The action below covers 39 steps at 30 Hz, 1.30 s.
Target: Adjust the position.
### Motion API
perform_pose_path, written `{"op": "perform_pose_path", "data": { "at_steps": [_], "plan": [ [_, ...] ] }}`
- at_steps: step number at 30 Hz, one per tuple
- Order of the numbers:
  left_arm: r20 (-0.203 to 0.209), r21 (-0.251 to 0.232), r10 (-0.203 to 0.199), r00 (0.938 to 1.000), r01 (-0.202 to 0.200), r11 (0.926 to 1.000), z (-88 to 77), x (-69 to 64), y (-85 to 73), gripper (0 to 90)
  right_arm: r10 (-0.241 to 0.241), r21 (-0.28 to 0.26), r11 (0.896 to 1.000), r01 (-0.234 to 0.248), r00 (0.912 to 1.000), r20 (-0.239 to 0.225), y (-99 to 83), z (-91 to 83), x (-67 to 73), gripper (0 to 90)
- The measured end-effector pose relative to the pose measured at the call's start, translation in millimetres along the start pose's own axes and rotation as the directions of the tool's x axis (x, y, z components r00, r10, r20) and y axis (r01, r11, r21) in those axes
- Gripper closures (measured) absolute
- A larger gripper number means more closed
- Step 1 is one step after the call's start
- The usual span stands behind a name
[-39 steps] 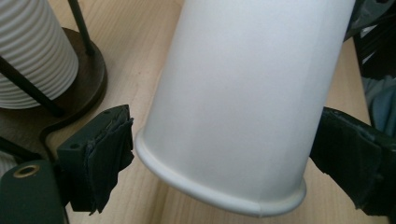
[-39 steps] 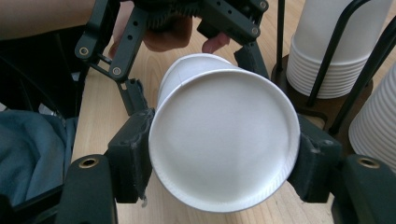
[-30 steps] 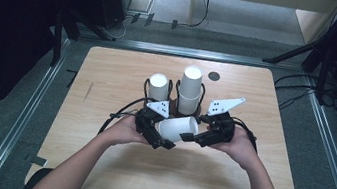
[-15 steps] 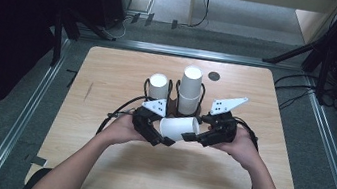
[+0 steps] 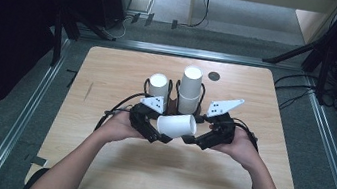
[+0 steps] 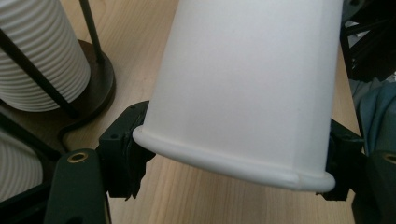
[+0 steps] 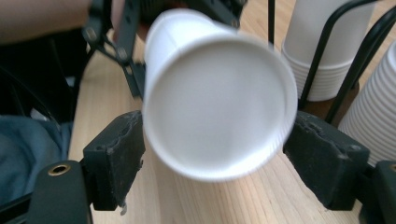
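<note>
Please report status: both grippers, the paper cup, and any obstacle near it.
Left gripper shut on paper cup at its rim. Right gripper jaws just opened, either side of the cup's base. Cup lies sideways above table. Cup stacks in rack close behind.

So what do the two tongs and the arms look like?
Both tongs, left and right, are black with blocky padded jaws. Each carries a grey three-cornered plate with black dots, and a black cable trails from each. The forearms are bare, no sleeves showing.
</note>
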<state>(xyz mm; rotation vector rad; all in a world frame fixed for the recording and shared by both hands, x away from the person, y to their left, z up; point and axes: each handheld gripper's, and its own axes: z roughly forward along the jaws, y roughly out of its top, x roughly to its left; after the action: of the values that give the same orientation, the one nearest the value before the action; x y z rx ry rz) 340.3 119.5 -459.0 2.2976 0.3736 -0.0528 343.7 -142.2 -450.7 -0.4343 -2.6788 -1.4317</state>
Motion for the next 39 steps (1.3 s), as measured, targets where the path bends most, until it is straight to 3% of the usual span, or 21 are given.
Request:
{"op": "perform_pose_path", "data": {
  "at_steps": [10,17,22,32,39],
  "plan": [
    [-0.015,0.065,-0.014,0.9998,0.015,0.9978,-7.4,9.0,3.2,26.0,-0.016,0.059,0.998,0.014,0.9993,0.033,-5.3,4.4,-1.8,21.0],
    [-0.003,0.101,-0.005,1.0000,0.005,0.9949,-5.1,11.6,3.9,26.0,-0.034,0.065,0.997,0.031,0.9986,0.042,-6.6,6.5,-2.1,21.9],
    [0.004,0.151,0.004,1.0000,-0.004,0.9885,1.8,11.2,2.3,26.0,-0.046,0.074,0.996,0.043,0.9980,0.043,-6.8,8.9,-1.3,21.9],
    [0.056,0.207,-0.001,0.9984,-0.011,0.9784,18.2,10.5,1.5,26.0,-0.056,0.089,0.995,0.053,0.9978,0.034,-6.0,15.5,0.8,21.9],
    [0.070,0.253,0.016,0.9974,-0.033,0.9669,25.9,7.0,0.9,26.0,-0.072,0.110,0.991,0.070,0.9973,0.012,-5.4,23.5,3.3,23.8]
  ]
}}
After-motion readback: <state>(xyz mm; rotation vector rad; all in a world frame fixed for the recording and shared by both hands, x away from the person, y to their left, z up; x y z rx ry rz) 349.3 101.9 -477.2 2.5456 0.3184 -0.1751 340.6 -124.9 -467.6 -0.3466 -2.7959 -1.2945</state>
